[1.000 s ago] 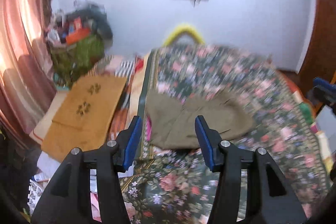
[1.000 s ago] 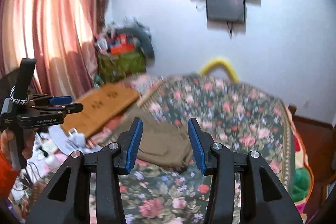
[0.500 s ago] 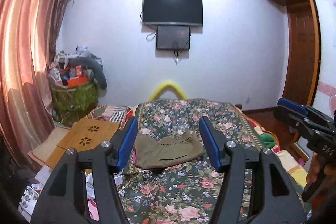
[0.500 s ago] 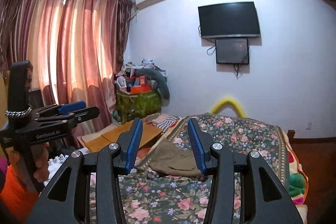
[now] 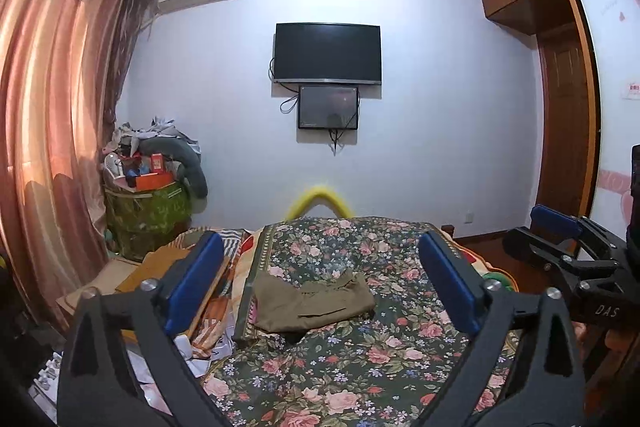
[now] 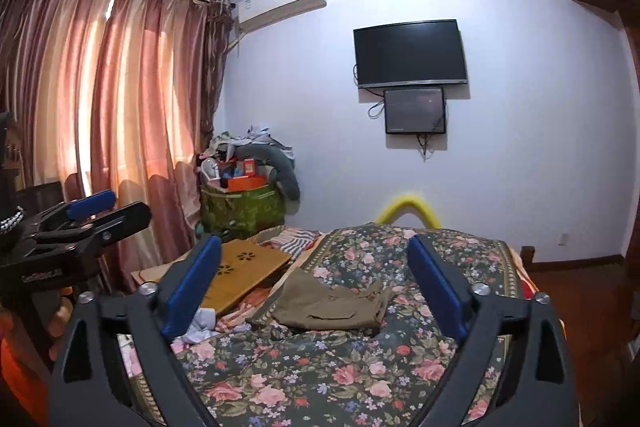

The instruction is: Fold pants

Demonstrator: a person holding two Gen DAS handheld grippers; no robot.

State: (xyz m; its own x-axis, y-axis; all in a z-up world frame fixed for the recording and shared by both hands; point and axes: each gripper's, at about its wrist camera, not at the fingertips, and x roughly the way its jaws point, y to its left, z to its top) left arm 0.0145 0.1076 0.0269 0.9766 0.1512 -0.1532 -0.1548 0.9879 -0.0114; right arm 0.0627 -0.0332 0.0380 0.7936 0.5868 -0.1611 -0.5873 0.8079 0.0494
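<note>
the olive pants (image 5: 314,301) lie as a compact, already doubled bundle on the floral bedspread (image 5: 360,367), close to the bed's left edge and about midway along its length; a pocket slit faces up and the waistband end points toward the right edge. the left tongs (image 5: 320,283) and right tongs (image 6: 314,281) are both released, blue pads spread wide, holding nothing, and both hang well above and back from the cloth near the foot of the bed.

judged stage: the fold looks finished or nearly so, with the tools held clear of it. if a further fold or a tidying pass is wanted, each pair of tongs should come down on an outer corner of the bundle, pinch all layers together, and lift only enough to carry the cloth over, so the stacked layers do not slide apart.

room to move: the bedspread is open toward the right edge and the far end. the left edge is tight, since the wooden board (image 6: 240,273) and loose clutter (image 6: 200,325) lie just beside it; any sweep toward that side risks dragging the bundle off the bed.
</note>
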